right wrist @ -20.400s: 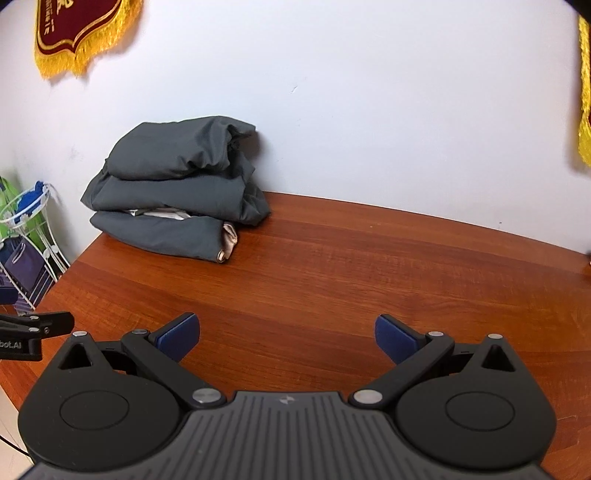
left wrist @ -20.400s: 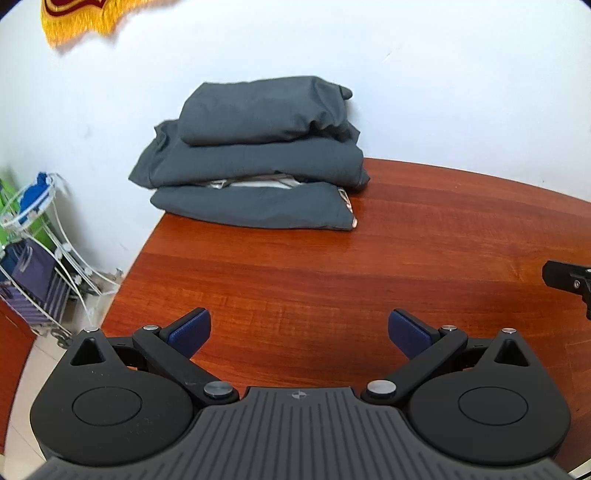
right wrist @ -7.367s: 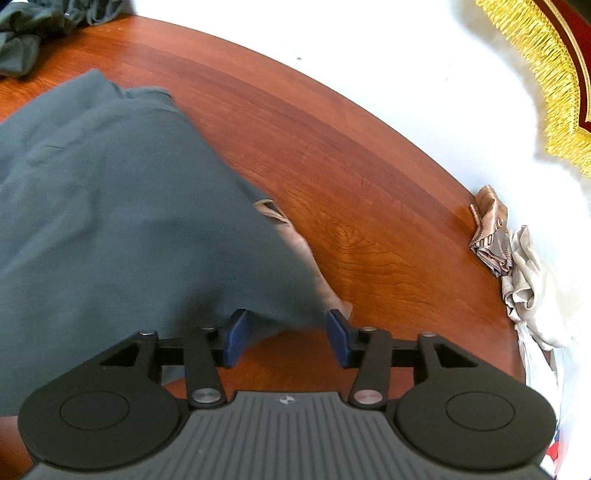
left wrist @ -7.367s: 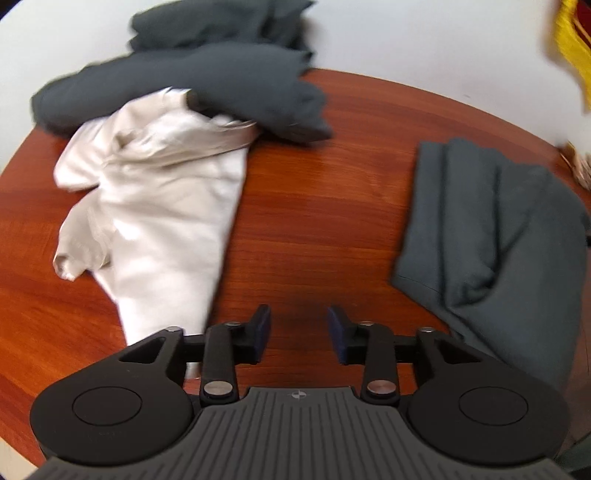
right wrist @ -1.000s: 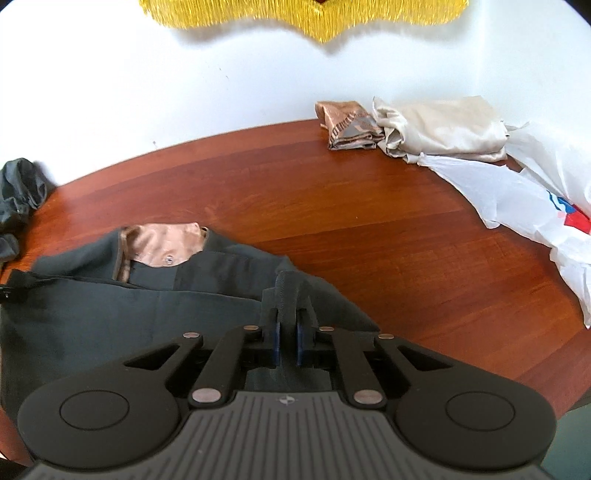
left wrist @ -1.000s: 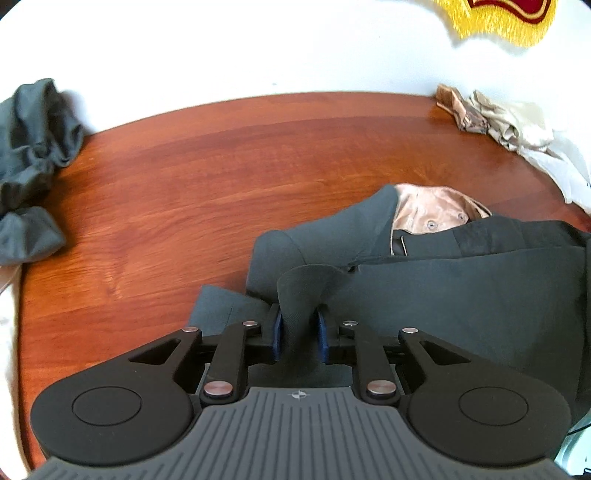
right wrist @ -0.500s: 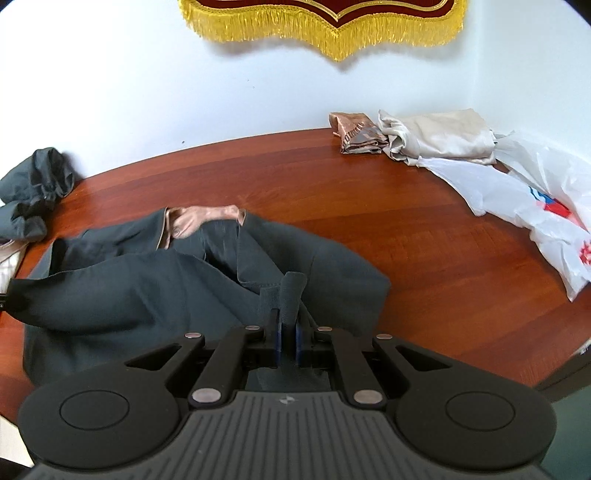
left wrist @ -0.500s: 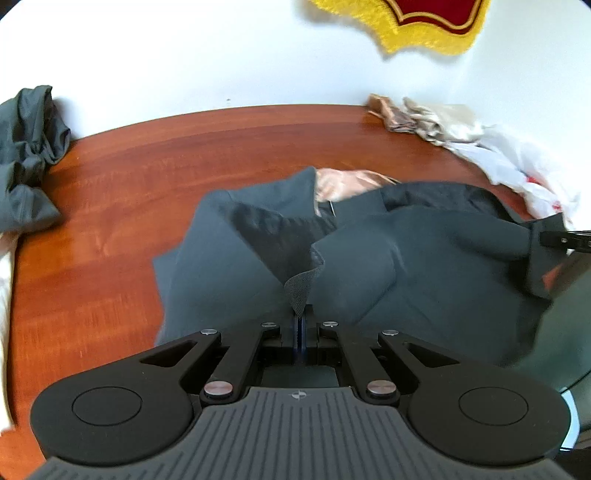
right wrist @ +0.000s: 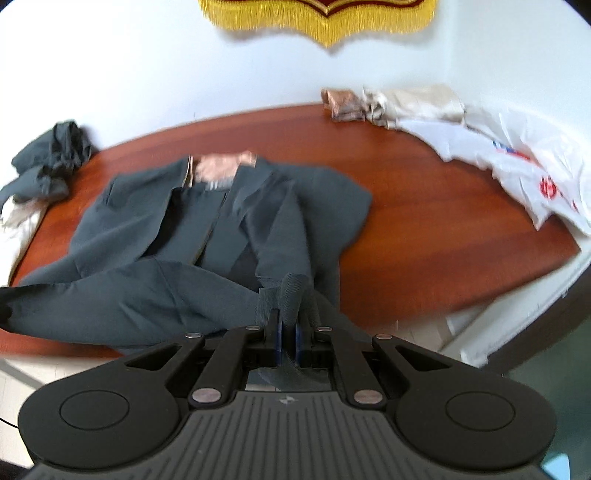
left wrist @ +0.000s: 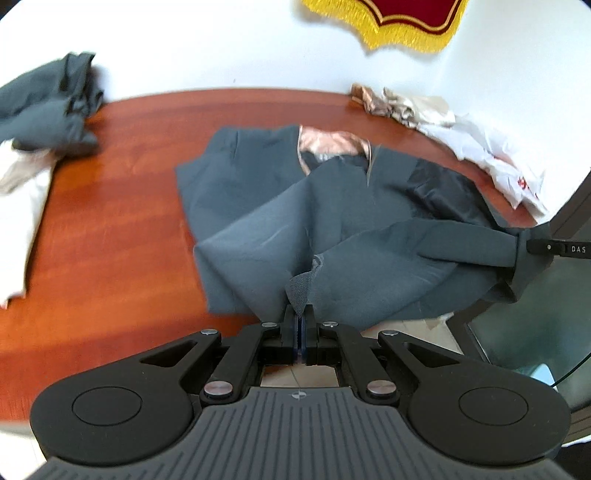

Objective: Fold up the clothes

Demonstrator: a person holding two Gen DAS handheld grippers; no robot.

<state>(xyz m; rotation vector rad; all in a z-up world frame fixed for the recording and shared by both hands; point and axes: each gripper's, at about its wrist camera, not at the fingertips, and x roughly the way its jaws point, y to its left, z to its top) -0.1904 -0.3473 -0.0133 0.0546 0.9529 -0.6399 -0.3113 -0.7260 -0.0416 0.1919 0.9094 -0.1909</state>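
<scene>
Two claws are each pinching the one dark grey garment (left wrist: 280, 206): the left claw (left wrist: 299, 325) and the right claw (right wrist: 287, 339). The garment is lying on the counter (left wrist: 122, 206).

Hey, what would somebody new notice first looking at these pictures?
Probably the dark grey garment spread across the middle of the wooden table, its near edge pinched by both the left tongs and the right tongs. Next, the gold-fringed banner on the white wall above.

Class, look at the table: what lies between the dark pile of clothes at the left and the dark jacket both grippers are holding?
In the left wrist view, only bare table lies between the pile and the jacket.
</scene>
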